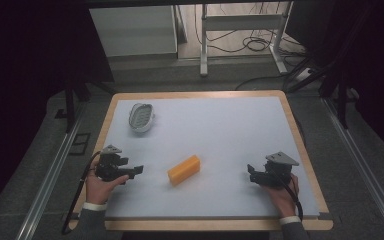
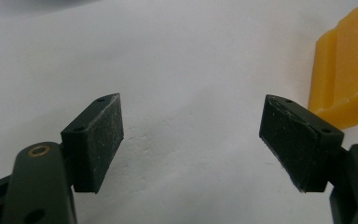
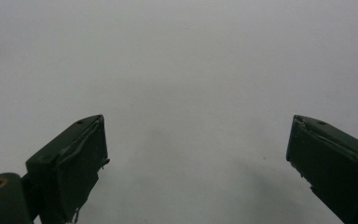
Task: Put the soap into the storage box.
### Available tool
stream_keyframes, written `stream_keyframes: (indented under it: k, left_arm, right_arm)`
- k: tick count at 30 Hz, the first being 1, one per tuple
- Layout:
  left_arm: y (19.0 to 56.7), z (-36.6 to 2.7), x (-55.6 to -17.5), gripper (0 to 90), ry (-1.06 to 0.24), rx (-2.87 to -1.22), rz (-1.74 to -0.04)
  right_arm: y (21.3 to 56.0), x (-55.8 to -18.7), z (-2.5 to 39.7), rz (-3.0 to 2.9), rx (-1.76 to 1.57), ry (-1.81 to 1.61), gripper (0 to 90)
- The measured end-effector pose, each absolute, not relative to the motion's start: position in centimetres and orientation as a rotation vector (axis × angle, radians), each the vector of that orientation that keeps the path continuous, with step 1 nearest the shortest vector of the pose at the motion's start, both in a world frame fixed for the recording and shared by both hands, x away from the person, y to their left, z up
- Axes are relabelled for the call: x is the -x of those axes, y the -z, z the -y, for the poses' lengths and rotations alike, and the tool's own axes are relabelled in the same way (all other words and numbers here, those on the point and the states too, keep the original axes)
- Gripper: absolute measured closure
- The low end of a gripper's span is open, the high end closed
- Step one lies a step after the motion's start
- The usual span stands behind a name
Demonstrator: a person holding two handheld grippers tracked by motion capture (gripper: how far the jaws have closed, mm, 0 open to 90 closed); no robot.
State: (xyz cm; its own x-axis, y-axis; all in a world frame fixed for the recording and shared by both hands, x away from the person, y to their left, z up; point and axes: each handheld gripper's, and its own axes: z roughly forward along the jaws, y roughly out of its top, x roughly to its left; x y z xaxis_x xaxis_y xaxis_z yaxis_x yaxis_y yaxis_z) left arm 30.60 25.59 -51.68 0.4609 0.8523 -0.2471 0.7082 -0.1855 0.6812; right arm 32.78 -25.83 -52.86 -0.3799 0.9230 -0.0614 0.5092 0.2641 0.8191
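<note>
Orange block [image 1: 184,169] is seen mid-table, btwn both grippers, touched by neither. Left gripper [image 1: 138,169] is held w/ jaws wide apart, nothing gripped; block is cut off at its view's right edge [image 2: 349,84]. Right gripper [image 1: 250,172] is likewise spread, empty. Grey dish [image 1: 141,117] at far left: contents can't be made out.

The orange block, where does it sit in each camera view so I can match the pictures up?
High view: the orange block lies near the table's front middle, between the two grippers.
Left gripper view: it shows at the right edge, beyond the right-hand jaw.
Right gripper view: pale table surface lies ahead of the open jaws.
Shared landmark: the pale table surface.
</note>
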Motion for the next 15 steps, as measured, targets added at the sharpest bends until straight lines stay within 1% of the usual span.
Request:
stream_keyframes:
  k: [15]
  left_arm:
    - [51.98, -25.35, -30.75, 22.2, -0.263, -1.981, -1.325]
  right_arm:
    - [52.78, -32.62, 26.13, -1.983, -1.295, -1.035, 7.5]
